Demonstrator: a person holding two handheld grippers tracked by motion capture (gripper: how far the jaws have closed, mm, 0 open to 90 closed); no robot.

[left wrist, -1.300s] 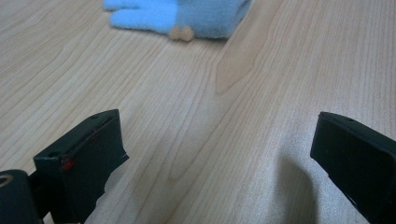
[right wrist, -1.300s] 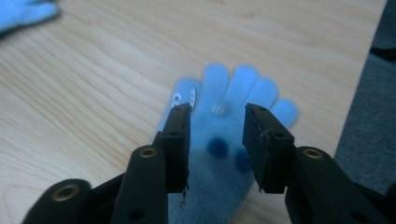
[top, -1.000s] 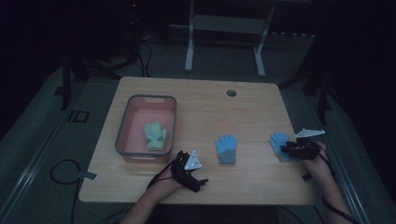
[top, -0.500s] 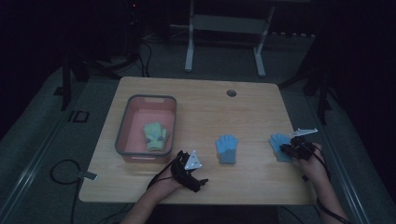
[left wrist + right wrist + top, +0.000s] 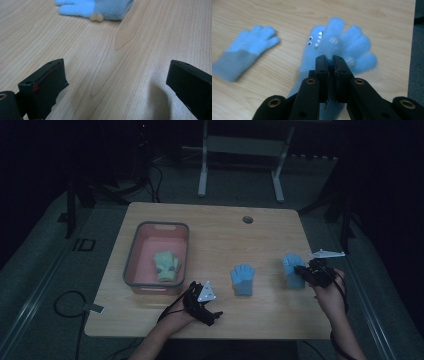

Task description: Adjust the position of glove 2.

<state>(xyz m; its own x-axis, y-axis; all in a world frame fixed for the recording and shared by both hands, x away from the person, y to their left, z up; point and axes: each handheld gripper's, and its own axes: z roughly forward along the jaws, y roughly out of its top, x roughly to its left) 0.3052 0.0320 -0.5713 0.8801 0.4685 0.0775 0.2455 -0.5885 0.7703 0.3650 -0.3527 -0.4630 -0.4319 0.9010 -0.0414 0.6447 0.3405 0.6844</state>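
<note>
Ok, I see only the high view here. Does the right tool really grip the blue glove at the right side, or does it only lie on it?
Observer: It grips. In the right gripper view the right tool is shut, and its jaws pinch the fabric of the blue glove near the palm.
Operator: Is this glove plain, like the middle one?
Observer: No. It has a small face by the thumb, with two eyes and white teeth. The second blue glove has a grey cuff.
Operator: And the left tool, is it holding something?
Observer: Nothing. In the left gripper view the left tool stands wide open, with bare table between its jaws.
</note>
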